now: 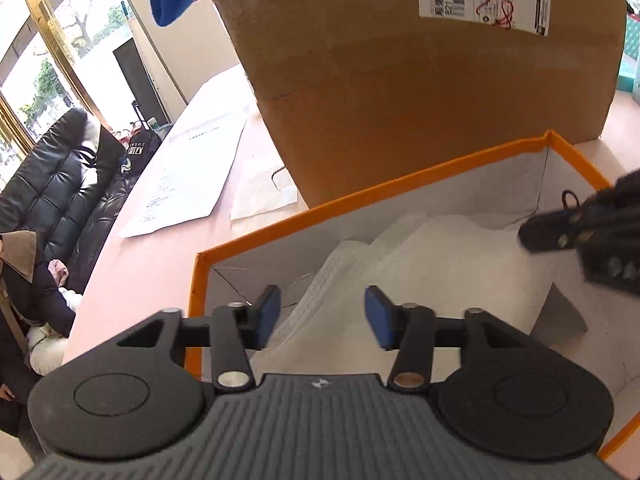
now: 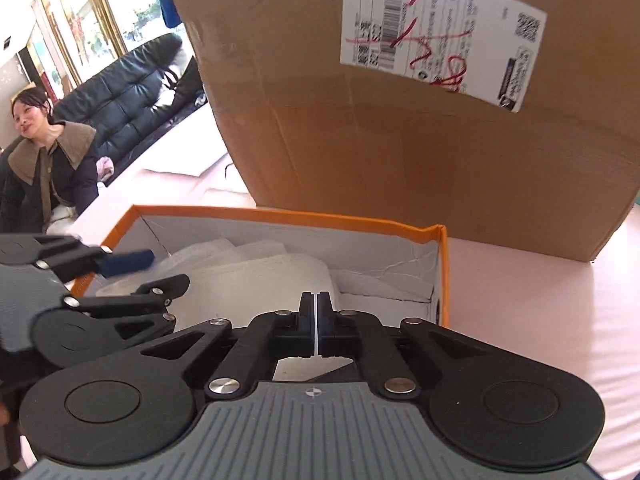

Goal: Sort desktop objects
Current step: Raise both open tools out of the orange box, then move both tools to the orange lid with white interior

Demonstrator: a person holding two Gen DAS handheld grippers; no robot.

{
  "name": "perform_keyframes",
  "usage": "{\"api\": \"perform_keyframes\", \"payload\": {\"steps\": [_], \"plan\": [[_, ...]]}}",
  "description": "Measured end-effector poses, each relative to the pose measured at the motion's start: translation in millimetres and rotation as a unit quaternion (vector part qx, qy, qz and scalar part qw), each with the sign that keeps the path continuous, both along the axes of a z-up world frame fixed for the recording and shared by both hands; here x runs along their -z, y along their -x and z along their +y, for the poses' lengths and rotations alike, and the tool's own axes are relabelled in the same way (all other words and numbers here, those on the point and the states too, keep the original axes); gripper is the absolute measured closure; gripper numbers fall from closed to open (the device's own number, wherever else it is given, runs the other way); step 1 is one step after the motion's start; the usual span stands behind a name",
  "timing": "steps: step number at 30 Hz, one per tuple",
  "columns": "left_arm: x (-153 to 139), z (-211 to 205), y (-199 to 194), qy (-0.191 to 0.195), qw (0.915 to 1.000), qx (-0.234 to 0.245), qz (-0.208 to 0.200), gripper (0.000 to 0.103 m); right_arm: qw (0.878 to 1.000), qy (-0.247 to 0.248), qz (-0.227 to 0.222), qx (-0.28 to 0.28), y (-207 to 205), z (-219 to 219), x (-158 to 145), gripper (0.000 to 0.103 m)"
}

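A smooth pale pink table (image 1: 168, 264) holds everything. On it sits an open orange-edged box (image 1: 400, 182) with white paper inside. Just behind it stands a big brown cardboard box (image 1: 420, 100). Flat white paper sheets (image 1: 188, 176) lie on the table beside them.

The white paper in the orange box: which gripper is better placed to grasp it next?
Left, probably. The left gripper is open directly above the white paper in the orange box. The right gripper is shut and would first have to open.
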State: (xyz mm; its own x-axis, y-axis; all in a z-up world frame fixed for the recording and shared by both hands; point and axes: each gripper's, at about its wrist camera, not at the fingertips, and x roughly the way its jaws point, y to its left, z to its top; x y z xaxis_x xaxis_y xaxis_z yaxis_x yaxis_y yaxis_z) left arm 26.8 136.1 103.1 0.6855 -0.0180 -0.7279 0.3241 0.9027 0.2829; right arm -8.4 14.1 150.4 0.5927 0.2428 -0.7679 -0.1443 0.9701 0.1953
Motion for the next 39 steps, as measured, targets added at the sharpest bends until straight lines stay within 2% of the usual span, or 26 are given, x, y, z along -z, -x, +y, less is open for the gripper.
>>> {"api": "perform_keyframes", "payload": {"steps": [2,4,6,8,10,13,16,18,19,20,22,23,24,25,28,29,30,33,34,36,39], "plan": [[-8.3,4.5,1.6,0.018,0.9998,-0.002,-0.007,0.047,1.0,0.002,0.024,-0.005,-8.9,4.6,12.5,0.101],[-7.7,6.2,-0.4,0.027,0.9996,0.003,0.012,0.054,0.999,0.011,0.044,-0.004,-14.8,7.5,20.7,0.101],[-2.3,6.5,-5.2,0.032,0.9985,0.01,0.044,0.075,0.998,0.017,0.062,-0.005,-17.9,9.0,26.1,0.101],[11.3,2.7,-10.2,0.021,0.9968,0.014,0.076,0.087,0.997,0.025,0.077,-0.008,-22.2,14.1,32.5,0.101],[26.0,0.9,-16.5,0.01,0.9947,0.013,0.102,0.088,0.996,0.033,0.079,-0.013,-23.6,18.3,35.3,0.101],[42.3,0.4,-22.5,-0.004,0.9928,0.003,0.12,0.088,0.996,0.038,0.085,-0.014,-24.5,20.0,38.0,0.101],[46.5,2.6,-24.3,-0.005,0.9911,-0.003,0.133,0.088,0.995,0.04,0.094,-0.016,-27.6,20.9,40.2,0.101],[44.6,2.2,-21.6,-0.019,0.9925,-0.004,0.121,0.088,0.995,0.04,0.091,-0.011,-27.4,21.6,40.2,0.101],[42.4,2.5,-18.4,-0.016,0.9934,-0.005,0.114,0.088,0.996,0.039,0.081,-0.008,-25.5,21.5,38.7,0.101],[39.4,4.1,-16.3,-0.007,0.9942,-0.006,0.107,0.083,0.997,0.035,0.068,-0.002,-22.6,19.5,36.5,0.1],[31.3,9.1,-14.2,0.013,0.9958,-0.01,0.09,0.06,0.999,0.017,0.028,0.003,-14.5,16.0,30.7,0.092],[26.7,10.6,-11.1,0.026,0.9966,-0.012,0.077,0.038,1.0,0.004,0.005,0.005,-8.8,12.0,26.7,0.078],[20.4,12.4,-7.6,0.043,0.9976,-0.012,0.052,0.018,1.0,-0.017,-0.024,0.008,-3.2,9.1,22.6,0.07],[13.1,12.4,-1.5,0.053,0.9982,-0.013,0.024,0.017,0.998,-0.033,-0.051,0.011,3.3,4.9,18.0,0.066],[-6.5,9.7,15.3,0.063,0.9966,-0.026,-0.048,0.017,0.987,-0.075,-0.138,0.026,24.8,-9.1,3.6,0.035],[-14.6,10.2,21.2,0.083,0.9942,-0.027,-0.064,0.014,0.979,-0.086,-0.178,0.042,35.6,-16.1,-1.3,0.012],[-20.9,10.8,26.0,0.106,0.9913,-0.027,-0.073,0.014,0.97,-0.096,-0.217,0.057,46.4,-23.1,-6.4,0.002],[-36.6,8.3,43.2,0.178,0.9784,-0.033,-0.099,0.014,0.941,-0.118,-0.307,0.077,76.3,-45.4,-19.5,0.0],[-40.4,5.6,46.2,0.196,0.9744,-0.03,-0.107,0.013,0.937,-0.118,-0.32,0.08,83.0,-52.2,-22.5,0.0],[-46.8,-4.8,51.2,0.218,0.9697,-0.015,-0.11,0.013,0.928,-0.115,-0.342,0.089,97.5,-68.6,-26.9,0.0],[-53.3,-31.5,64.2,0.23,0.9673,0.015,-0.107,0.013,0.916,-0.111,-0.371,0.104,117.2,-93.1,-29.5,0.0]]}}
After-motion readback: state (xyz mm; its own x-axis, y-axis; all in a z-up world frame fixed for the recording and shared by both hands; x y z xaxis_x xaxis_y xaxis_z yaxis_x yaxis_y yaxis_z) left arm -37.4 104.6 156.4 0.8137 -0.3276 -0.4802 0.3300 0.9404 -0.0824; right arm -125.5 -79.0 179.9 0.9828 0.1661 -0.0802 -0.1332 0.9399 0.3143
